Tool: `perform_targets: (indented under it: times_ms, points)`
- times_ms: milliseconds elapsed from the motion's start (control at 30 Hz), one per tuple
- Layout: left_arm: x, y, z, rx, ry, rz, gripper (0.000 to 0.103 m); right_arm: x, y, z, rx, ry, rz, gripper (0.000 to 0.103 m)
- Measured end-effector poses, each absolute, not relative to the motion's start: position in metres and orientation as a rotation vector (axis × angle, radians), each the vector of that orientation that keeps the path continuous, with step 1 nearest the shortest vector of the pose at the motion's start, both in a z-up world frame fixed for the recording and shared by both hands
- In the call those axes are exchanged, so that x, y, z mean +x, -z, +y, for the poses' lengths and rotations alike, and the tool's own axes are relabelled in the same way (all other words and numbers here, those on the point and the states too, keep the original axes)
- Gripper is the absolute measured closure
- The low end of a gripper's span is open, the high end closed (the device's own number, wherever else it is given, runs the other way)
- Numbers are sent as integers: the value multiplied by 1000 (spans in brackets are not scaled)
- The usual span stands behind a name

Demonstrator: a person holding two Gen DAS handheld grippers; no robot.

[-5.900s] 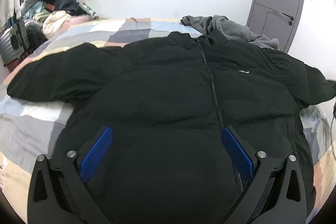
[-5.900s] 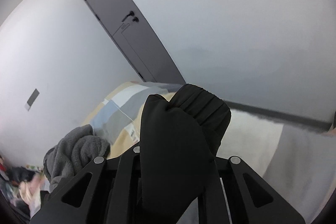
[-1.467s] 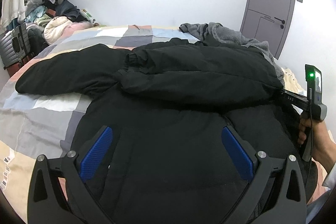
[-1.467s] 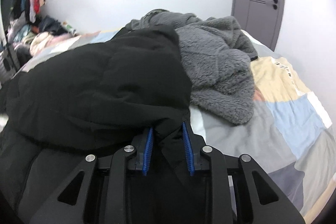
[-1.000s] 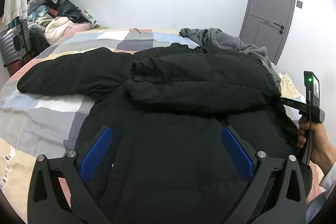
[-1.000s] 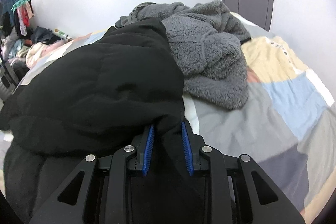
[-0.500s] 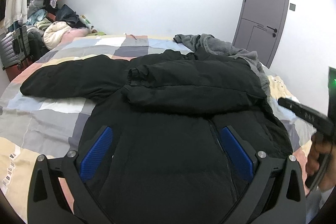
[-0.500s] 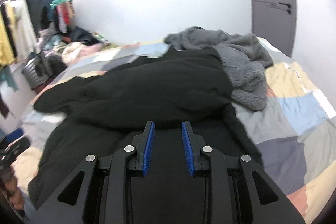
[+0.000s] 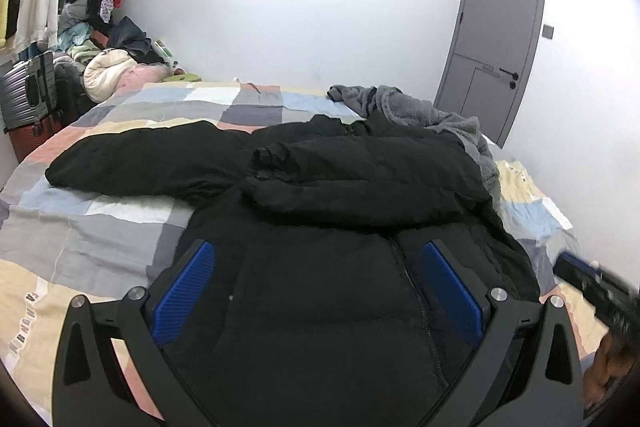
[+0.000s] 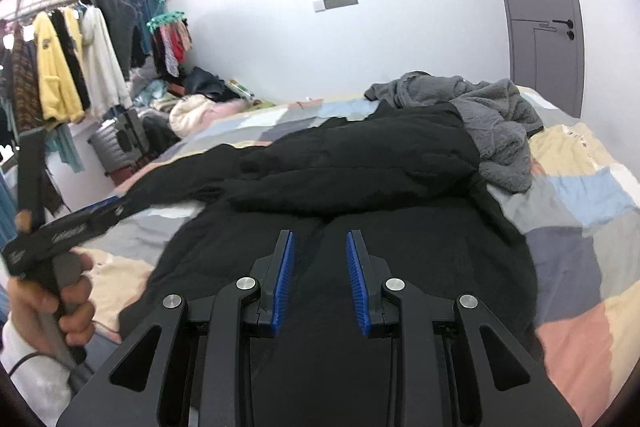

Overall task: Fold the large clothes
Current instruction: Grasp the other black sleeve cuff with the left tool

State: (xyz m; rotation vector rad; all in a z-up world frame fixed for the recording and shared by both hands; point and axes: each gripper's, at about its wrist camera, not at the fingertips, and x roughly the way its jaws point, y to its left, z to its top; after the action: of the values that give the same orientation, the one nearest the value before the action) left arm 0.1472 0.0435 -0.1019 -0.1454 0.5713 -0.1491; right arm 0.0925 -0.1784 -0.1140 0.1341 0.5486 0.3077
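A large black padded jacket (image 9: 320,287) lies face up on the patchwork bed, zip up the middle. Its right sleeve (image 9: 360,183) is folded across the chest; its left sleeve (image 9: 144,163) stretches out to the left. My left gripper (image 9: 316,259) is wide open and empty above the jacket's lower body. My right gripper (image 10: 319,239) hovers over the jacket (image 10: 340,267) near the hem, jaws a narrow gap apart with nothing between them. The left gripper also shows in the right wrist view (image 10: 52,239), held in a hand.
A grey fleece garment (image 9: 432,115) lies bunched at the jacket's far right shoulder. The patchwork bedspread (image 9: 80,239) surrounds the jacket. A clothes rack (image 10: 80,67), a suitcase (image 9: 28,95) and a clothes pile (image 9: 108,67) stand at the left. A grey door (image 9: 500,39) is at the right.
My right gripper has let go of the jacket's right side, pulled back and now hovers empty over the hem. The folded sleeve stays across the chest. The left gripper rose slightly.
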Motion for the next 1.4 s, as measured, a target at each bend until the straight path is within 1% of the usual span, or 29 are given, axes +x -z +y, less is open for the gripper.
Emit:
perform_targets:
  times_ms: [200, 333, 467, 600, 700, 733, 833, 967, 1000, 1100, 1167, 1200, 1233, 1400]
  points:
    - [170, 88, 105, -200, 63, 562, 0, 86, 113, -179, 116, -265, 509, 79]
    - [195, 79, 173, -261, -23, 576, 0, 93, 119, -178, 120, -249, 538, 78]
    - [229, 80, 262, -438, -44, 639, 0, 98, 126, -179, 117, -205, 568, 78]
    - [257, 99, 341, -513, -139, 654, 0, 106, 128, -177, 117, -168, 587, 78]
    - [273, 135, 399, -640, -166, 679, 0, 112, 131, -171, 116, -159, 607, 77]
    - [275, 154, 421, -717, -176, 682, 0, 113, 132, -169, 117, -155, 612, 76]
    - [283, 194, 462, -901, -161, 659, 1, 118, 132, -166, 123, -145, 617, 67]
    - [300, 235, 496, -1073, -143, 599, 1, 131, 135, -155, 108, -122, 638, 66]
    - [305, 241, 502, -1090, -142, 587, 1, 135, 135, -151, 103, -115, 643, 65]
    - [328, 256, 516, -1101, -157, 562, 2, 146, 137, -144, 103, -97, 656, 56]
    - [339, 264, 525, -1114, -155, 553, 6, 152, 138, -143, 116, -83, 662, 44]
    - [344, 269, 528, -1129, -141, 549, 7, 156, 138, -142, 121, -70, 664, 42]
    - [351, 273, 530, -1139, -131, 543, 8, 158, 139, -142, 122, -63, 668, 40]
    - [371, 281, 534, -1106, -131, 539, 14, 170, 143, -137, 114, -43, 690, 37]
